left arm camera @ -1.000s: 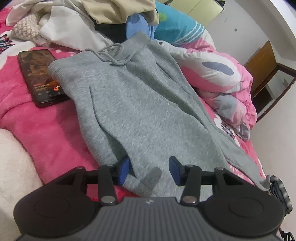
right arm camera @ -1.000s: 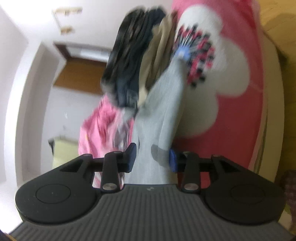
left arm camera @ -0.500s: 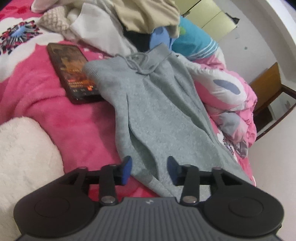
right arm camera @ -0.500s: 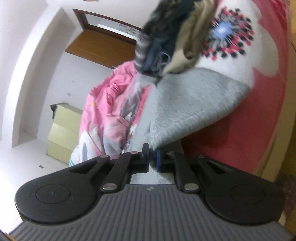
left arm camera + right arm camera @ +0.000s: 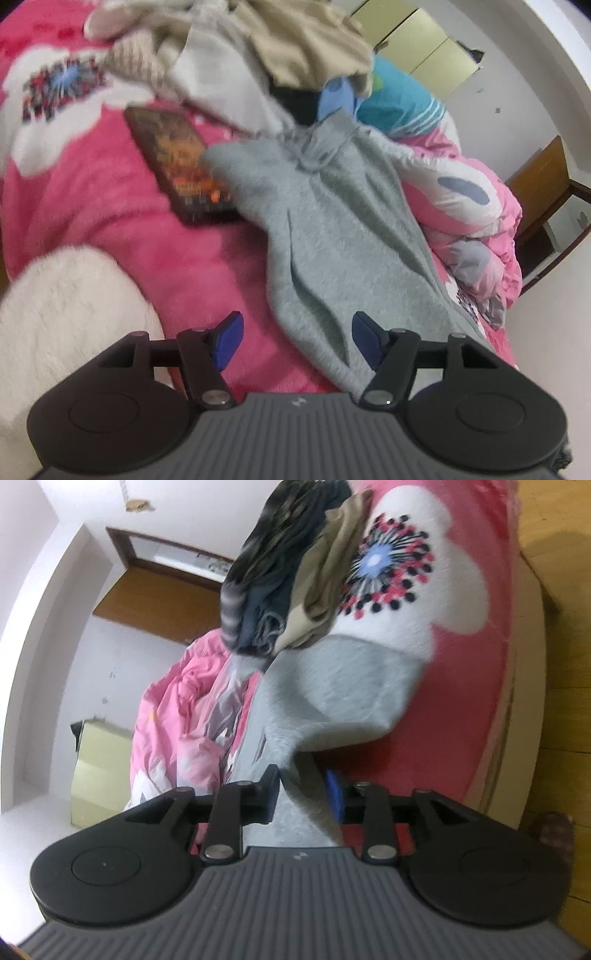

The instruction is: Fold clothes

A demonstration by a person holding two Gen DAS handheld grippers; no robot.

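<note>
A bed covered by a bright pink fleece blanket with large white flowers fills both views, set in a room with white walls, a pale yellow-green cabinet and a brown wooden door frame. In the left wrist view, going left to right, a fluffy white cushion sits at the near edge, then a dark phone with a lit screen, touching the waistband corner of the grey sweatpants, then a rumpled pink quilt; a pile of unfolded clothes lies beyond. The left gripper is spread wide, gripping nothing, the hem lying between its blue pads. Only the right wrist view shows the wooden floor and the right gripper, parted around a bunched grey leg without clamping it.
</note>
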